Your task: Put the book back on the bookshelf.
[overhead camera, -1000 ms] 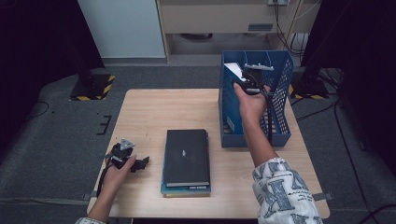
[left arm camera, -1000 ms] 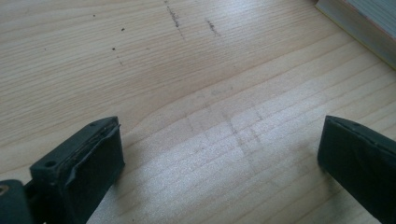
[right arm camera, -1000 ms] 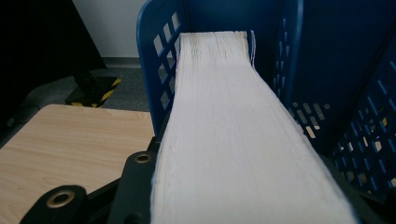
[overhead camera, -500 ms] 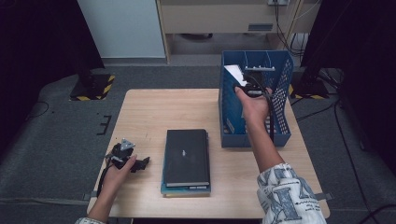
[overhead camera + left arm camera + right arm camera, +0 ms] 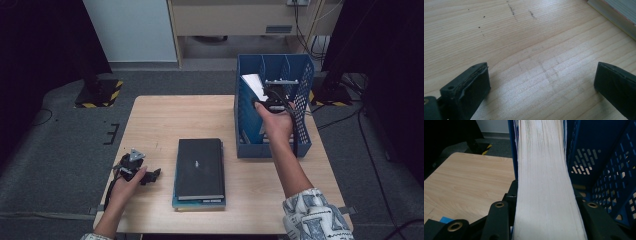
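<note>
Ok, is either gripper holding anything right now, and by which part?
The right gripper clamps a book across its page edge, over the blue file rack. The left gripper holds nothing, jaws open.

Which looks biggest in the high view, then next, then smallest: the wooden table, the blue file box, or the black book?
1. The wooden table, biggest by far.
2. The blue file box.
3. The black book, though the box stands taller and nearer the camera, so these two are close.
</note>
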### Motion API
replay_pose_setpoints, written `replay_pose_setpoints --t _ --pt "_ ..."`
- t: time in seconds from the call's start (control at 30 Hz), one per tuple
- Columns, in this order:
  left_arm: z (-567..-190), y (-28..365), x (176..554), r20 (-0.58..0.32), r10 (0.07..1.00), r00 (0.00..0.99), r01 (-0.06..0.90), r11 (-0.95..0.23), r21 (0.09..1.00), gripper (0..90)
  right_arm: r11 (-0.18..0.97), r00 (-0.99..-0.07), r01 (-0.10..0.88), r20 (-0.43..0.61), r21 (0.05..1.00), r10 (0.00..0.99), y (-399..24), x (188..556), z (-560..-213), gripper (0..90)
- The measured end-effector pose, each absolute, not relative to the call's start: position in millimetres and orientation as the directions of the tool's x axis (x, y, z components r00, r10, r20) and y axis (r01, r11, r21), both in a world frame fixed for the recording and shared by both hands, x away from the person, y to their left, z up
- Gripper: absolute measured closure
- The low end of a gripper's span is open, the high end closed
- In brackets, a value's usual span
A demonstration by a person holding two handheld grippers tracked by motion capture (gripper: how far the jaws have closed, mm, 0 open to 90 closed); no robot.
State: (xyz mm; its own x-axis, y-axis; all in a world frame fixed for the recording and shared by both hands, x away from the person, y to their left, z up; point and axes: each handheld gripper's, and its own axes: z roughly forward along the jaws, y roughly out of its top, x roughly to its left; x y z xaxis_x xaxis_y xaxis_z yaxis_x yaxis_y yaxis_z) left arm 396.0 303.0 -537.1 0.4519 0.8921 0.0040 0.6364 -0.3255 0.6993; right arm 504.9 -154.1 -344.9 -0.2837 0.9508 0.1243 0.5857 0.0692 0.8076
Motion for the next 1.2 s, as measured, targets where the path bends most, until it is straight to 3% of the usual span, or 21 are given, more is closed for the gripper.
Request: replay_pose_setpoints --t 0.37,0.73,1.2 --pt "-537.1 303.0 395.6 0.005 0.89 0.455 0.635 -0.329 0.699 0.0 0.099 -0.31 0.58 0.106 0.809 0.945 -149.3 498.5 -344.7 56.8" --pt "-537.0 302.9 395.6 0.005 0.889 0.457 0.634 -0.33 0.699 0.0 0.107 -0.328 0.568 0.105 0.816 0.939 -145.9 500.1 -337.1 49.2" --pt "-537.0 302.9 395.7 0.004 0.888 0.459 0.634 -0.331 0.699 0.0 0.131 -0.324 0.593 0.087 0.795 0.942 -144.7 509.5 -335.0 49.6"
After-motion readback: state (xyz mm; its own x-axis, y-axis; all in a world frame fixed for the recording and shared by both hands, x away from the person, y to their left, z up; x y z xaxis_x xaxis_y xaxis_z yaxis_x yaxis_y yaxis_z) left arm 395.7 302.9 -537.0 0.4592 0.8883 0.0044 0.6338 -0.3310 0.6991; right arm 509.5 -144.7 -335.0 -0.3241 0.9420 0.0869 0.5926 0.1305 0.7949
